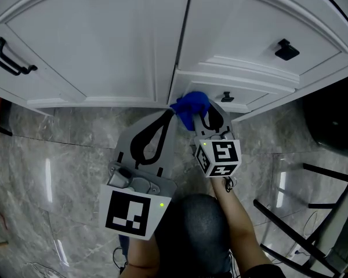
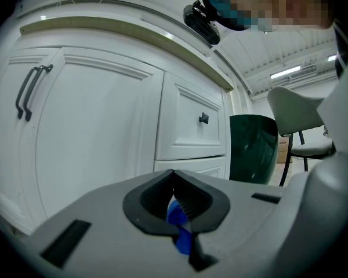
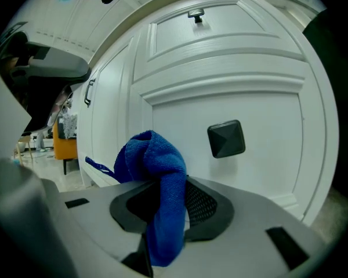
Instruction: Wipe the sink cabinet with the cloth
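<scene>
The white sink cabinet (image 1: 104, 45) fills the top of the head view. A blue cloth (image 1: 191, 106) is bunched against the bottom drawer front, just left of its black knob (image 1: 226, 96). My right gripper (image 1: 198, 113) is shut on the cloth (image 3: 156, 167), which bulges over its jaws and hangs down between them, close to the knob (image 3: 226, 138). My left gripper (image 1: 169, 114) points at the cabinet base beside it, jaws shut. A sliver of the blue cloth (image 2: 178, 219) shows pinched in the left gripper (image 2: 173, 172) seam.
A black bar handle (image 1: 6, 59) sits on the left door. A dark green bin (image 1: 336, 120) stands to the right of the cabinet, with a black chair frame (image 1: 313, 213) nearer me. The floor is grey marble tile (image 1: 58, 155).
</scene>
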`<state>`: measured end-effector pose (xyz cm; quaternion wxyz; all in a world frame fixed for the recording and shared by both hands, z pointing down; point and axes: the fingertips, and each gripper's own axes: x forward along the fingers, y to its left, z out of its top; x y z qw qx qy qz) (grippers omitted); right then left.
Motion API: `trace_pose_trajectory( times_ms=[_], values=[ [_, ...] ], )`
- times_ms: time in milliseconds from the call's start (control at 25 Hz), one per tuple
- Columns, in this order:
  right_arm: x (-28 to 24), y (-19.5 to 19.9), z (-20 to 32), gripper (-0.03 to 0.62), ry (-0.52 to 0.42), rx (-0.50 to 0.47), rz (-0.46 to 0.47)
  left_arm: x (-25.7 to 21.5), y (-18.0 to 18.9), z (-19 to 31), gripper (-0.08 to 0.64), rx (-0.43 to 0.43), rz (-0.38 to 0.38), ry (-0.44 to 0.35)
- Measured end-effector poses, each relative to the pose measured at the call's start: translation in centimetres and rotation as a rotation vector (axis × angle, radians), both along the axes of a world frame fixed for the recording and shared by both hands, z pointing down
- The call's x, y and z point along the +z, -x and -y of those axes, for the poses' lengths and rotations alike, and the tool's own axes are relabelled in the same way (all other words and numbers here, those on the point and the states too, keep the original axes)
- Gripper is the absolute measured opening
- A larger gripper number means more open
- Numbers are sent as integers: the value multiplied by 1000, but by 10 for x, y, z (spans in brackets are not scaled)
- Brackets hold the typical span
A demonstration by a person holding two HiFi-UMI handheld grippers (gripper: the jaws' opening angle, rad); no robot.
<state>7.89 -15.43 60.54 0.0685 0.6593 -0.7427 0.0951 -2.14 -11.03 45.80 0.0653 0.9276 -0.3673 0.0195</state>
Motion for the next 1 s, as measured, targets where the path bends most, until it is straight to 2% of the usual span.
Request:
trace_pose_trajectory(
  times_ms=[1000],
  values=[
    [3,-45,-14,117,-5,117,14,-2,-8,-6,3,12,11,-6]
  ],
)
